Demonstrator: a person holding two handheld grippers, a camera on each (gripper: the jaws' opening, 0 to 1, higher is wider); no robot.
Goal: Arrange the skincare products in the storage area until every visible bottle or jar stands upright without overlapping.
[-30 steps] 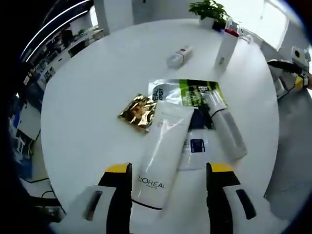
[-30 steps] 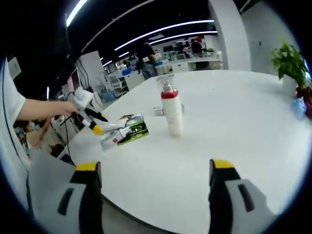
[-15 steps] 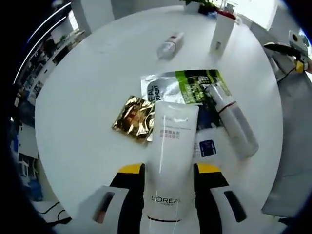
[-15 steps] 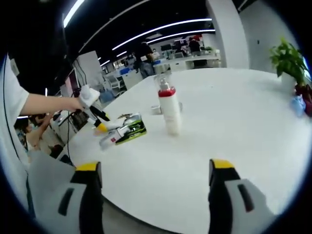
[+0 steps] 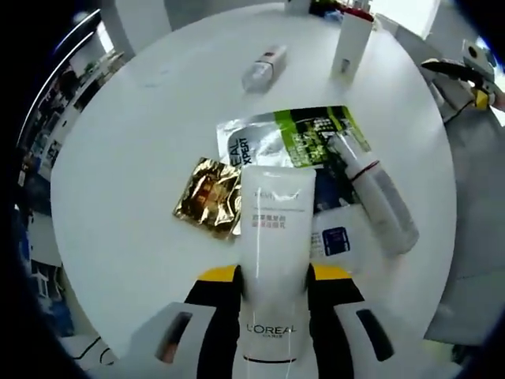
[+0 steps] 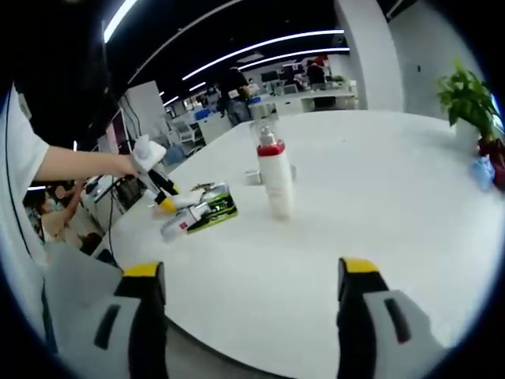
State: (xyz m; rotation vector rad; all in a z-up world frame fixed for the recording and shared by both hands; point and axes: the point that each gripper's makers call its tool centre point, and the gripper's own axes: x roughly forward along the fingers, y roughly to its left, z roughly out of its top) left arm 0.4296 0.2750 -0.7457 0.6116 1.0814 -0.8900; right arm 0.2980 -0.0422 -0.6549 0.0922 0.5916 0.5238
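In the right gripper view, a bare forearm is stretched out from the left, and the left gripper (image 6: pixel 162 197) is held low over the round white table (image 6: pixel 379 205), tilted down at the pile of things.

In the left gripper view, one big white squeeze tube with dark letters (image 5: pixel 272 253) is seen lying flat. It lies between the yellow-tipped jaws of the left gripper (image 5: pixel 271 276), which are closed in tight on its sides, so the tube is grasped near its cap end. One crinkly gold foil packet (image 5: pixel 208 197) lies just beside the tube. One green and silver flat packet (image 5: pixel 296 138) lies under the tube's far end. One clear bottle with a white cap (image 5: pixel 379 201) lies on its side on the packet. One small clear bottle (image 5: pixel 263 68) lies farther off. One tall white bottle with a red collar (image 5: pixel 349 39) is standing upright.

The right gripper (image 6: pixel 251 278) is held wide open, with nothing between its jaws.
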